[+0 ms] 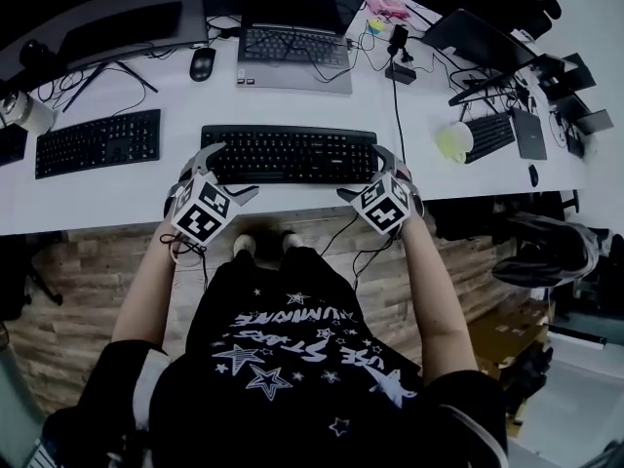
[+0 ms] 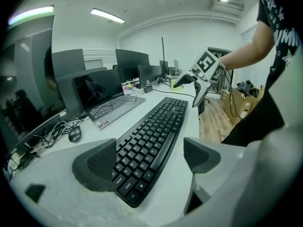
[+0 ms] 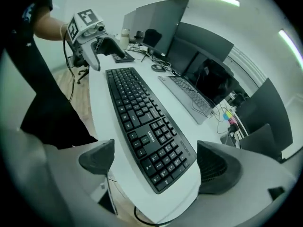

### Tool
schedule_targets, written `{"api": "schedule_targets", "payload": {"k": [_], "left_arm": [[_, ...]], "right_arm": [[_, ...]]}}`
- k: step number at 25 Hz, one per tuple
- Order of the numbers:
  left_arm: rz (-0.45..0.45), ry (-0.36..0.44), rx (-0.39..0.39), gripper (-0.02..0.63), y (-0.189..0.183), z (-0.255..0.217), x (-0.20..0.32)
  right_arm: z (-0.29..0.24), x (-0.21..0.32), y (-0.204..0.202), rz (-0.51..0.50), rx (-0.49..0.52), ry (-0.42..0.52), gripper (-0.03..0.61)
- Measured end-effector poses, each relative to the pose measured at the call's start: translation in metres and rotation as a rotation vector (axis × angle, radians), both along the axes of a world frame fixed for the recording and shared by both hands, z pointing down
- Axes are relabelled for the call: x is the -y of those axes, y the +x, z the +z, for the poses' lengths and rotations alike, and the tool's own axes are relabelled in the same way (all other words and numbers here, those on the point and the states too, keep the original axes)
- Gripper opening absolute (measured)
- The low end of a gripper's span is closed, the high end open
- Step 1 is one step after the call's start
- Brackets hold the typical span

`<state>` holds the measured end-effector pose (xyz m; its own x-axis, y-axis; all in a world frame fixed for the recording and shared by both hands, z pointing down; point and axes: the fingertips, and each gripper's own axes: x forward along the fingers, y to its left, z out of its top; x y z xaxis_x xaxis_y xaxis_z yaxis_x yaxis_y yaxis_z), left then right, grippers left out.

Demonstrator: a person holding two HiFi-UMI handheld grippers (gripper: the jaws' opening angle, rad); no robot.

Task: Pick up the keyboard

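Reaching forward and down over the near edge of a smooth white tabletop (image 1: 146, 193), forearms spread. Straddling the ends of the flat black plastic keyboard (image 1: 289, 154) (lying close to that edge) with left claw (image 2: 150, 159) and right claw (image 3: 158, 162), both wide apart, clamping nothing. Leaving white margin beyond each end.

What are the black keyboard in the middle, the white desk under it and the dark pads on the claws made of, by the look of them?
The keyboard: matte black plastic, likely; moulded keys, little glare. The desk: smooth white top, perhaps laminate; soft sheen. The claw pads: dark grey, finely textured faces, seemingly rubber or soft plastic.
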<state>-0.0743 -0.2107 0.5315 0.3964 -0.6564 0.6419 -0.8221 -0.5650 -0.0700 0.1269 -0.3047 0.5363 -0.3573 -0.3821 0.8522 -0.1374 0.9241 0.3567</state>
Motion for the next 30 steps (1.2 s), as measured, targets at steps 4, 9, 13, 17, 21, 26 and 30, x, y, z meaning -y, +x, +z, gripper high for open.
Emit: {"api": "schedule_targets", "payload": {"k": [4, 9, 13, 17, 21, 26, 30], "left_arm": [[-0.079, -0.02, 0.029, 0.434, 0.004, -0.003, -0.002], [-0.176, -0.058, 0.06, 0.434, 0.003, -0.005, -0.01], [-0.234, -0.077, 0.07, 0.434, 0.002, -0.005, -0.014], [-0.276, -0.094, 0.075, 0.434, 0.004, -0.002, -0.018], [-0.289, -0.104, 0.083, 0.434, 0.006, 0.0, -0.018], [-0.292, -0.11, 0.096, 0.434, 0.006, 0.001, -0.015], [-0.285, -0.117, 0.097, 0.434, 0.006, 0.002, -0.01]], "right_arm": [[0.018, 0.007, -0.009, -0.125, -0.032, -0.061, 0.514], [0.035, 0.02, -0.029, -0.277, -0.076, -0.102, 0.518], [0.044, 0.019, -0.037, -0.358, -0.103, -0.181, 0.523], [0.05, 0.02, -0.042, -0.411, -0.114, -0.233, 0.554], [0.056, 0.02, -0.044, -0.424, -0.143, -0.306, 0.568], [0.067, 0.02, -0.044, -0.452, -0.197, -0.387, 0.569], [0.071, 0.023, -0.048, -0.473, -0.242, -0.422, 0.571]]}}
